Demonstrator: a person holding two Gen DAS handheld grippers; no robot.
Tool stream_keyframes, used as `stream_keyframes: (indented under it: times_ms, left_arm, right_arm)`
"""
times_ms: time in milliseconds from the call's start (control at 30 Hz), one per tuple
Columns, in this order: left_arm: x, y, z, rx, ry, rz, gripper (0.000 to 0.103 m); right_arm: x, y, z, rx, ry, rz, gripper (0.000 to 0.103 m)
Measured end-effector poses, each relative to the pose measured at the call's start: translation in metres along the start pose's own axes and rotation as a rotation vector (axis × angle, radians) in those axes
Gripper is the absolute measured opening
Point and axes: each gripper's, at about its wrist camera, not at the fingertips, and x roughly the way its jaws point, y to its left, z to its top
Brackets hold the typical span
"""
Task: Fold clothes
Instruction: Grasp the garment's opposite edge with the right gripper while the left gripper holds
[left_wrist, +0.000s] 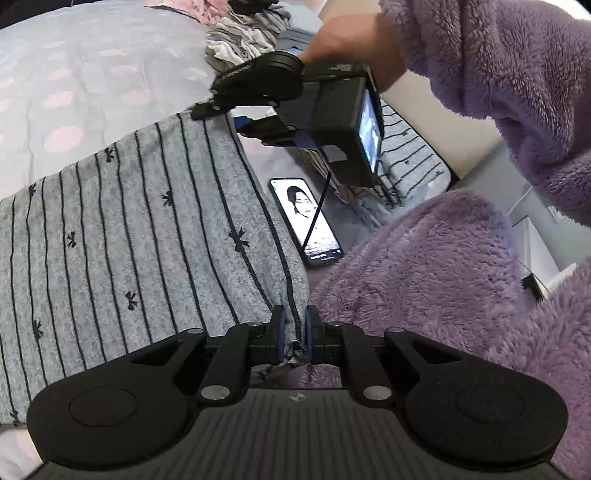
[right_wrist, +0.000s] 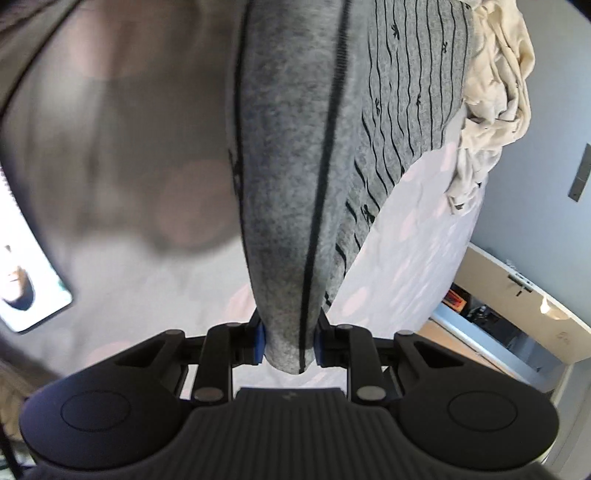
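one pink-dotted bedspread (left_wrist: 74, 74) beneath striped garment (left_wrist: 129, 229)

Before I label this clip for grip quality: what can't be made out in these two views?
- Left wrist view: the right gripper fingertips, hidden by its own body and the striped grey garment.
- Left wrist view: the garment's far end, cut off behind the purple fleece sleeve.
- Right wrist view: the phone, blurred and cut off by the left edge.
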Motion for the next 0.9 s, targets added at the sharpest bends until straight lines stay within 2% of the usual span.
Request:
stream_keyframes:
  times_ms: [133, 233, 500, 733, 900]
  left_arm:
    - [-0.013, 0.013, -0.01, -0.052, -0.014, 0.042, 0.008]
    - [-0.032, 0.029, -0.017, -0.115, -0.058, 0.088, 0.008]
    - [-0.102, 0.076, -0.045, -0.264, -0.151, 0.18, 0.008]
    - [-0.152, 0.127, -0.068, -0.341, -0.118, 0.299, 0.008]
    - [-0.159, 0.155, -0.076, -0.374, -0.071, 0.353, 0.007]
  right_arm:
    - [-0.004, -0.009, 0.005, 0.007, -0.003, -0.003, 0.026]
    - [-0.002, -0.027, 0.01, 0.021, -0.013, -0.014, 0.027]
    - [0.005, -0.117, 0.025, 0.112, -0.046, -0.046, 0.027]
    - [0.04, -0.191, 0.064, 0.113, -0.103, -0.02, 0.026]
    - [0.064, -0.22, 0.092, 0.074, -0.156, -0.002, 0.026]
